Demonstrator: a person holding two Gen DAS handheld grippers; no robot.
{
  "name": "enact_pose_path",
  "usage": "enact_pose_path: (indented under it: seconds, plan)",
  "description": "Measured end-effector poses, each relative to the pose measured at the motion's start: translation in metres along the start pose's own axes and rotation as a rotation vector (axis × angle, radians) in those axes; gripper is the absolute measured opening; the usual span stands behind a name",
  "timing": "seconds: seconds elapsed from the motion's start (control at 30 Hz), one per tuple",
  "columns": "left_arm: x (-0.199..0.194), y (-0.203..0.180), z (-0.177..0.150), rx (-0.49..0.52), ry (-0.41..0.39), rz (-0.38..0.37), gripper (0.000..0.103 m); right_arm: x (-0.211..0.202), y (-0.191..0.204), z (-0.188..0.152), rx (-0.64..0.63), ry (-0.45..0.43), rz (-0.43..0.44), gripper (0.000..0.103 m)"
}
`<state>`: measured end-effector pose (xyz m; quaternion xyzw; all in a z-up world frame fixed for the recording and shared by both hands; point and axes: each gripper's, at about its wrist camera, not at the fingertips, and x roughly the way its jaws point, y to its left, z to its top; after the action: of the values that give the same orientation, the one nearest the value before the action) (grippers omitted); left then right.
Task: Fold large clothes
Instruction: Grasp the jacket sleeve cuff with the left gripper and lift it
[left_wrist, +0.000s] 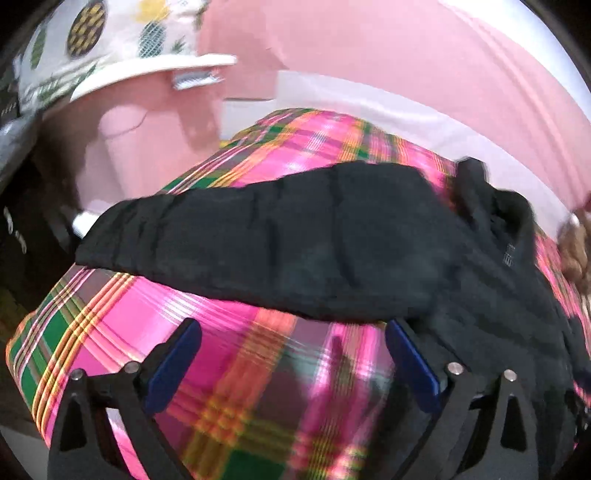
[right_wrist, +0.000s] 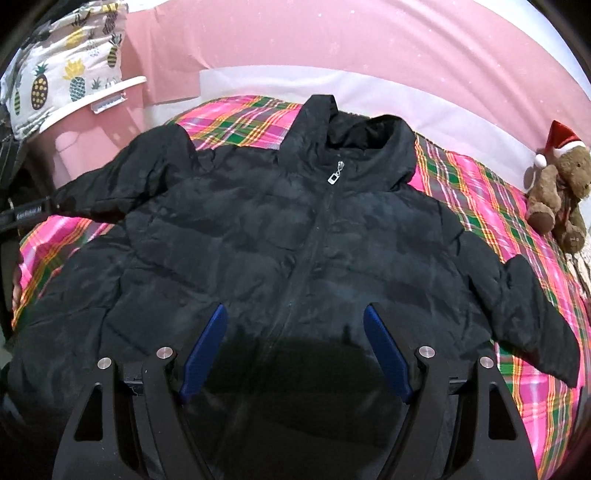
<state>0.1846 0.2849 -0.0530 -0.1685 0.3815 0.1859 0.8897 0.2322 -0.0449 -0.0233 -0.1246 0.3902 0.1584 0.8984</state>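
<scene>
The black puffer jacket (right_wrist: 295, 236) lies spread face up on the plaid bed cover (right_wrist: 491, 184), zipped to the collar, hood toward the pink wall, both sleeves out to the sides. Nothing looks folded yet, so I judge this the opening step: the first sleeve has not been brought in.

Going left to right: the left sleeve (left_wrist: 280, 236) stretches across the left wrist view, lying on the plaid. The left tool (left_wrist: 293, 354) hovers over bare plaid just beside that sleeve, its blue pads wide apart and holding nothing — the view is blurred, so fine detail is lost. The right tool (right_wrist: 295, 343) hangs over the jacket's lower front near the zip line, likewise spread wide and empty. The right sleeve (right_wrist: 535, 314) angles down toward the bed's edge.

The next move, as I read it, calls for the left tool to close on the sleeve near its cuff and carry it across the chest; the padding is thick and slippery-looking, so a deep bite would help.

Counted: one jacket, two sleeves, one hood, one zip pull (right_wrist: 333, 177), two tools. Off to the sides — one pineapple-print cloth (right_wrist: 70, 77) over a pink bin at left, one teddy bear (right_wrist: 561, 192) in a red hat at right.
</scene>
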Motion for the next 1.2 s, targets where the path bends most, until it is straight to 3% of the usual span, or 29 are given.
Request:
enact_pose_path:
  seconds: [0.27,0.43,0.53,0.6,0.67,0.7,0.8,1.03,1.2]
  plan:
    - [0.056,0.055,0.017,-0.141,0.045,0.064,0.098,0.033,-0.013,-0.001,0.011,0.054,-0.019,0.076]
    - [0.068,0.065,0.026,-0.192,0.005,0.069,0.098,0.045,-0.022,-0.001,0.022,0.071,-0.035,0.076]
    - [0.076,0.068,0.032,-0.202,-0.002,0.112,0.083,0.049,-0.028,-0.003,0.035,0.079,-0.036,0.076]
    - [0.078,0.069,0.037,-0.201,-0.011,0.128,0.059,0.05,-0.032,-0.004,0.041,0.087,-0.043,0.076]
    - [0.077,0.071,0.041,-0.198,-0.016,0.125,0.044,0.051,-0.036,-0.006,0.044,0.094,-0.041,0.076]
    - [0.076,0.07,0.043,-0.191,-0.018,0.123,0.034,0.051,-0.038,-0.007,0.045,0.098,-0.041,0.076]
    - [0.059,0.06,0.052,-0.135,-0.036,0.126,0.022,0.049,-0.042,-0.011,0.041,0.105,-0.049,0.076]
    - [-0.02,0.011,0.082,0.003,-0.173,0.057,0.019,0.03,-0.054,-0.019,0.055,0.086,-0.066,0.076]
    - [-0.062,-0.047,0.093,0.111,-0.221,-0.074,0.019,0.013,-0.064,-0.027,0.08,0.066,-0.066,0.076]
